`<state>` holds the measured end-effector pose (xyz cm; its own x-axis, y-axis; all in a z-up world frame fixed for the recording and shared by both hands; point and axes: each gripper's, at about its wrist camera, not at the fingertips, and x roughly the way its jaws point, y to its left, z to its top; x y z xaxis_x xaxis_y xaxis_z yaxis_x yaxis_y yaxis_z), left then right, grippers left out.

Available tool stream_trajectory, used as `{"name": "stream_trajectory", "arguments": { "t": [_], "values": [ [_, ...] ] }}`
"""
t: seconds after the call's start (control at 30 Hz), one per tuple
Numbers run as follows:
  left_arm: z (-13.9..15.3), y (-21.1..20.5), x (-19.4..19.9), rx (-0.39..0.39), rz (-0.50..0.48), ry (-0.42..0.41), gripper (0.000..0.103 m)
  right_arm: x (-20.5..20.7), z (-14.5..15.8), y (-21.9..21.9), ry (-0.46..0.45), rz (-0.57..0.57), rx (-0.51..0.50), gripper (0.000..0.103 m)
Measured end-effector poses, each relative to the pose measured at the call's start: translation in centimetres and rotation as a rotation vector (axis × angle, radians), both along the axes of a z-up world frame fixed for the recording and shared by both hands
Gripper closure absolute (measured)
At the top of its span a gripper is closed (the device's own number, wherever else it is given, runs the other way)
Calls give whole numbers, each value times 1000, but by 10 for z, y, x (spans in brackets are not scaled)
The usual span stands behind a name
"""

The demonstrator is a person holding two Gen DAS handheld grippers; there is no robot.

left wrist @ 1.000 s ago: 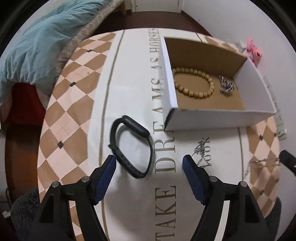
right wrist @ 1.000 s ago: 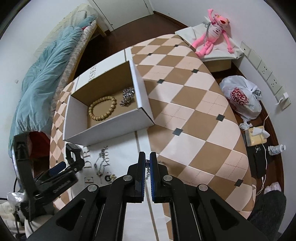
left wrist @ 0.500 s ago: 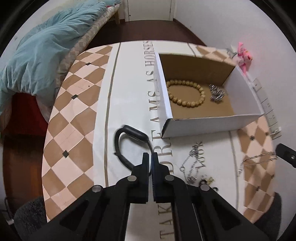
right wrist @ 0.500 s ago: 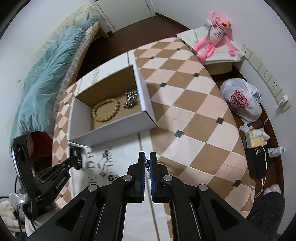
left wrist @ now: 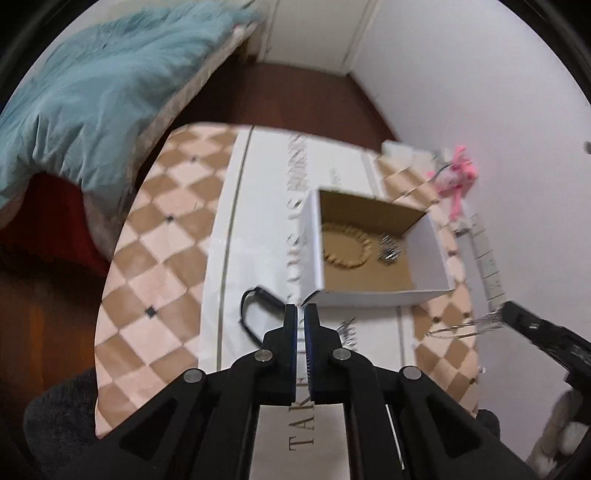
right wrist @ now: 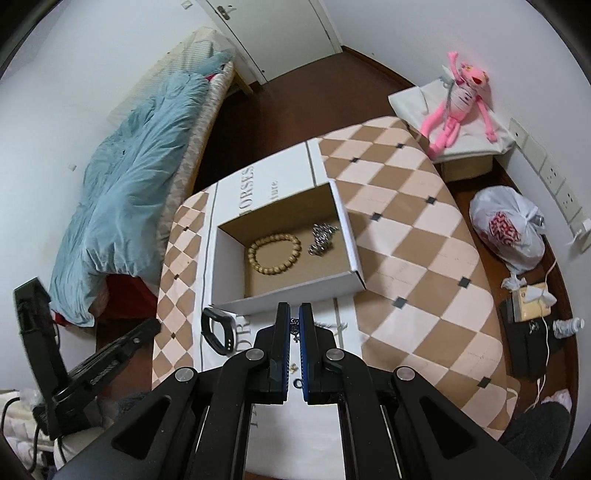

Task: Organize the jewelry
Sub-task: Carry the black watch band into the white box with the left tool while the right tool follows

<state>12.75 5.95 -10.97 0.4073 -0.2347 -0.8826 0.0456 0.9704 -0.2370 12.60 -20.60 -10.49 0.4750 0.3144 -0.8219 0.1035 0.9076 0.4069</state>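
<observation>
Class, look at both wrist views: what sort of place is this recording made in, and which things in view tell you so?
Most likely a bedroom in a home. A bed with a rumpled blue duvet stands beside the checked tablecloth, a pink plush toy sits on a cushion by the wall, and a door opens onto wooden flooring.

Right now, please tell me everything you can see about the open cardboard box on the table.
The cardboard box is white outside and plain brown inside, rectangular, with no lid and upright walls. It sits flat on the white printed strip of the checkered tablecloth. Inside, lying on its floor, are a wooden bead bracelet and, to its right and apart from it, a heap of silver chain. Neither gripper touches it.
</observation>
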Motion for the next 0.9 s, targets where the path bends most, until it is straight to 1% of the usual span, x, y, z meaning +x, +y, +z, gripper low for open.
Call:
{"name": "stream_trajectory", "arguments": {
  "t": [0.03,0.07,0.1,0.13,0.17,0.2,0.33,0.43,0.47,0.5,0.57,0.6,0.63,0.67,0.77,0.9],
  "values": [
    [-7,-2,3,2,7,19,97,1,-1,1,3,0,-7,98],
    [-15,-6,6,16,5,25,89,2,-4,2,10,-3,-9,98],
    [-20,-8,7,35,4,27,68,3,-7,2,17,-5,-9,98],
    [-30,-15,10,69,-3,34,54,4,-11,1,27,-8,-15,98],
    [-36,-18,11,85,-9,39,30,4,-15,1,35,-12,-23,98],
    [-46,-24,14,108,-24,46,28,4,-19,0,43,-17,-27,98],
    [-74,-40,19,179,-60,69,28,5,-35,-8,80,-42,-44,98],
    [-88,-50,21,230,-89,80,30,4,-46,-15,105,-66,-48,98],
    [-92,-53,22,242,-97,83,41,4,-48,-17,110,-72,-53,98],
    [-98,-54,22,253,-105,90,63,4,-51,-19,115,-78,-57,98],
    [-106,-55,24,256,-114,114,86,4,-54,-22,122,-85,-61,98],
    [-105,-54,23,250,-113,87,91,4,-55,-23,125,-88,-62,98],
    [-106,-54,24,261,-112,86,96,4,-56,-24,128,-89,-61,98],
    [-106,-53,24,255,-112,86,99,4,-57,-24,129,-89,-61,98],
    [-102,-48,21,242,-107,71,101,4,-57,-24,128,-87,-61,98],
    [-81,-41,9,189,-104,46,101,3,-48,-23,110,-76,-49,98]
  ]
}}
